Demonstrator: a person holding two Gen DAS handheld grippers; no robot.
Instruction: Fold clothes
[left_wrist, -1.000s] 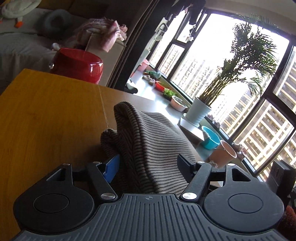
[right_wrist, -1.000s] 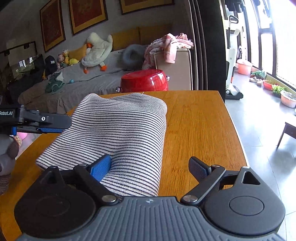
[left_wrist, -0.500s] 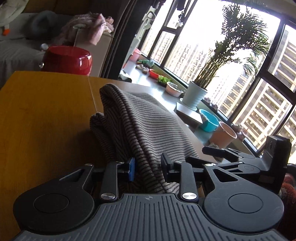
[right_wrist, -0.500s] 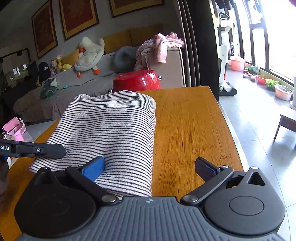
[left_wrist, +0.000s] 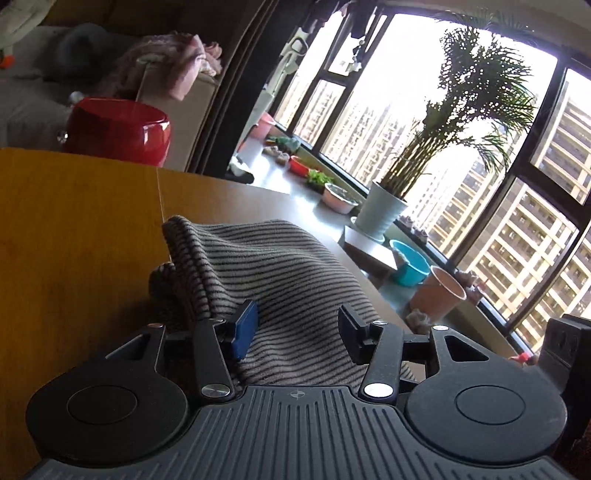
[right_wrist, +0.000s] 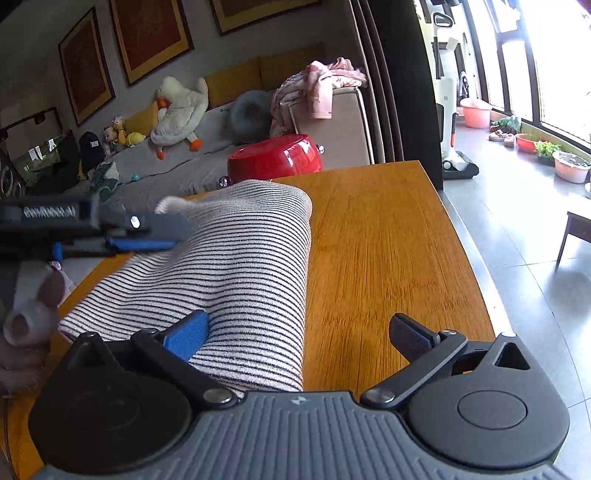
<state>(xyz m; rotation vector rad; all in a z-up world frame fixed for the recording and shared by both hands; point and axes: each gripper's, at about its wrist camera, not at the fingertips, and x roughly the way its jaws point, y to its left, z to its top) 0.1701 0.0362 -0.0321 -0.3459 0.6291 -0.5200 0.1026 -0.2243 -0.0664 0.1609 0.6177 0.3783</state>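
A folded striped knit garment, white with thin dark lines (right_wrist: 243, 273), lies on the orange-brown wooden counter (right_wrist: 373, 251), bunched into a soft, thick roll whose folded edge runs away from the right wrist camera. In the left wrist view the same garment (left_wrist: 280, 280) rises into a hump at its far end. The left gripper (left_wrist: 297, 332) stands with its jaws parted to a moderate width over the cloth, its blue pad (left_wrist: 244, 328) touching the fabric's raised fold and the dark pad on the other side apart from it, so nothing is pinched. Seen from the right wrist, the left gripper (right_wrist: 159, 232) reaches in from the side, blurred, at the garment's far corner. The right gripper (right_wrist: 299, 334) is spread wide, its blue pad (right_wrist: 188, 336) resting on the near end of the garment and its dark pad above bare counter. A round red glossy pot (right_wrist: 275, 158) sits just past the counter's far edge, in front of a grey sofa (right_wrist: 177, 162).
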